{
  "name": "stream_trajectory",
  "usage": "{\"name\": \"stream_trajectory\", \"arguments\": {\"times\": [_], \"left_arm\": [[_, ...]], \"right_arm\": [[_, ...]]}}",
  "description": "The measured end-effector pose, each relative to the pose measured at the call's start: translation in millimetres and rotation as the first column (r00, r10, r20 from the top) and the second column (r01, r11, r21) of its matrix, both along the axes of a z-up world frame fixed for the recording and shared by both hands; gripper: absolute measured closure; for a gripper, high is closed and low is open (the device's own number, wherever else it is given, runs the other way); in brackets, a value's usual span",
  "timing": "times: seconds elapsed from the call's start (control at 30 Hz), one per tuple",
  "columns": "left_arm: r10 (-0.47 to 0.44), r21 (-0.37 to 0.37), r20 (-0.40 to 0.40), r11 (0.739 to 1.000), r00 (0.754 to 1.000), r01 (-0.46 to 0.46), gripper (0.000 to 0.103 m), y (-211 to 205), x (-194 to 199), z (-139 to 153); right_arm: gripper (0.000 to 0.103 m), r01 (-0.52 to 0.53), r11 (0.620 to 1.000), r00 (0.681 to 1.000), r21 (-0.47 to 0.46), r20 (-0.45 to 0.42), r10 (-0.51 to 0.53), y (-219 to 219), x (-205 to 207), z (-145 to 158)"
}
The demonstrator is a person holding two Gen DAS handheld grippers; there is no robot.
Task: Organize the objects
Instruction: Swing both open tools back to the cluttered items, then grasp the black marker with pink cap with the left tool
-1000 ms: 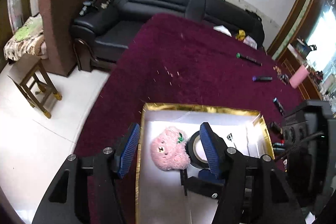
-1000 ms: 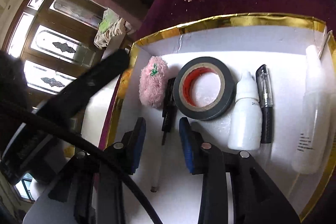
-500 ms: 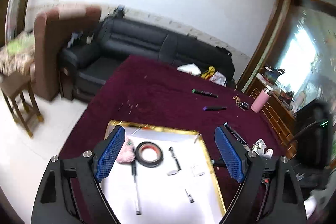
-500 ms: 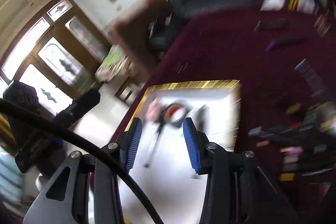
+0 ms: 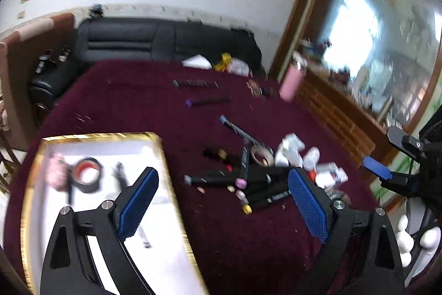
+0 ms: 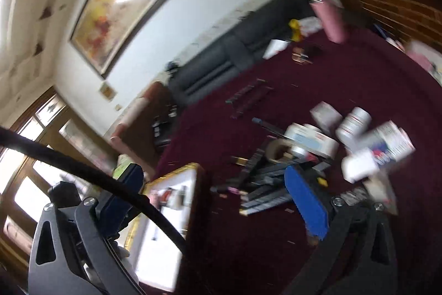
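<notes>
— Step in hand?

— Probably a reach for the next item, going by empty tools aimed at the loose heap. Left gripper (image 5: 222, 174): spread wide, nothing between the blue pads (image 5: 138, 203), hanging above the maroon cloth (image 5: 132, 101) just right of the gold-rimmed tray (image 5: 163, 156). Right gripper (image 6: 212, 170): likewise spread wide and empty, pointed toward the clutter at centre right of its own view.

— Already sorted?

— In the tray at lower left of the left wrist view: a black tape roll (image 5: 87, 177), a pink plush (image 5: 55, 173) touching its left side, plus a few slim dark pieces too blurred to name.

— And left to sort?

— A heap at centre right of the left wrist view: black markers (image 5: 265, 184) lying crossed, a beige tape roll (image 5: 261, 155) just above, white bottles (image 6: 356, 123) and a printed box (image 6: 392, 143) beside. Farther up the cloth, two more markers (image 5: 207, 100), well apart from the heap.

— Next move?

— Best guess: pick one piece at the heap's edge, line the open jaws across its narrow side, lower, close, lift clear, then carry over to a bare patch of the tray. Worth watching: crossed markers dragging neighbours along.
</notes>
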State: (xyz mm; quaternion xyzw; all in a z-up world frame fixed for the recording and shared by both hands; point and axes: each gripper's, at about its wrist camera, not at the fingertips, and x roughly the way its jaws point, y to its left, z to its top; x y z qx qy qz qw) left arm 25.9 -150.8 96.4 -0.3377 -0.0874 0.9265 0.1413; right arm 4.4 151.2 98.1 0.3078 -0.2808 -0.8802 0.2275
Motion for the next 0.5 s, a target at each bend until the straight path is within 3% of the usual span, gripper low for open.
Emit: {"name": "stream_trajectory", "arguments": {"times": [0.07, 0.13, 0.2, 0.33, 0.5], "left_arm": [[-0.026, -0.061, 0.036, 0.998, 0.999, 0.028, 0.021, 19, -16, -9], [-0.059, -0.111, 0.101, 0.991, 0.993, 0.071, 0.041, 36, -41, -16], [-0.068, -0.164, 0.149, 0.982, 0.987, 0.092, 0.046, 55, -61, -24], [-0.07, -0.296, 0.208, 0.946, 0.976, 0.131, 0.046, 97, -86, -45], [-0.106, -0.352, 0.271, 0.914, 0.957, 0.201, 0.046, 124, -118, -70]], "right_arm": [[0.0, 0.015, 1.0, 1.0, -0.012, 0.026, -0.015, 25, 6, -15], [0.001, 0.014, 1.0, 0.998, -0.013, 0.06, -0.014, 44, 5, -28], [0.002, 0.008, 1.0, 0.996, -0.019, 0.085, -0.006, 57, -2, -29], [0.002, 0.008, 0.999, 0.994, -0.032, 0.112, -0.004, 71, -8, -39], [0.002, 0.02, 0.999, 0.991, -0.034, 0.133, -0.016, 84, -12, -51]]}}
